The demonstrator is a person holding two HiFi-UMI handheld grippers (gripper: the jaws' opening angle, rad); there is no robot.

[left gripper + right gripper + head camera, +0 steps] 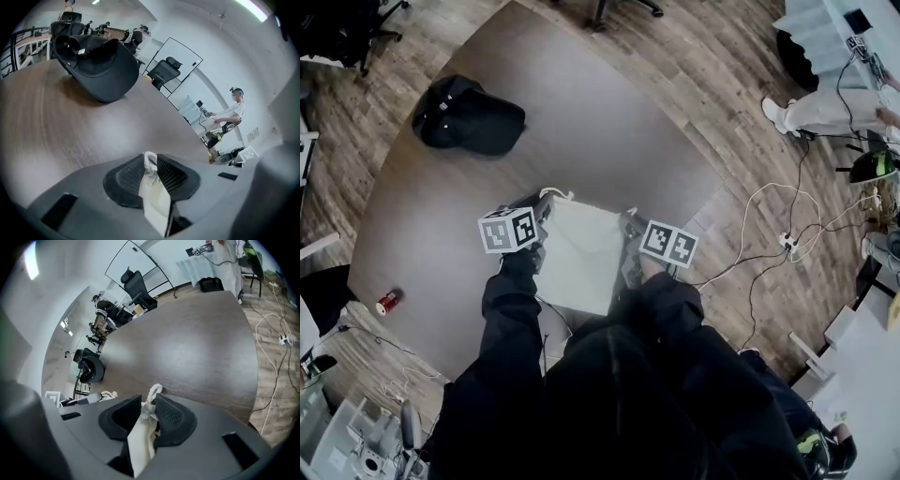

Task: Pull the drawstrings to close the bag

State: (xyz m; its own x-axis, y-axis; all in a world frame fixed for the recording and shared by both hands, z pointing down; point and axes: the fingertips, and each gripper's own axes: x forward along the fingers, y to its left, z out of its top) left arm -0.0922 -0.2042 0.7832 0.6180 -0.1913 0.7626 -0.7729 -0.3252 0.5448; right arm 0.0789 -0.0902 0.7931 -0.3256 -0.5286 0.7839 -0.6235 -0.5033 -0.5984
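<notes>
– Brown wood counter (609, 122), big and round, on a wood floor (741, 103). What lies on it?
– White bag (581, 258) at the near edge, right in front of the person. Black cap (469, 114) sits far off at the back left.
– And the tools?
– Left tool (150, 164) is pinched tight on the bag's top left corner. Right tool (147, 406) is pinched tight on the string (153, 392) at the top right corner, with some bag cloth in there too.
– Anything small?
– Red can (386, 302) lying near the left edge, well apart from the bag.
</notes>
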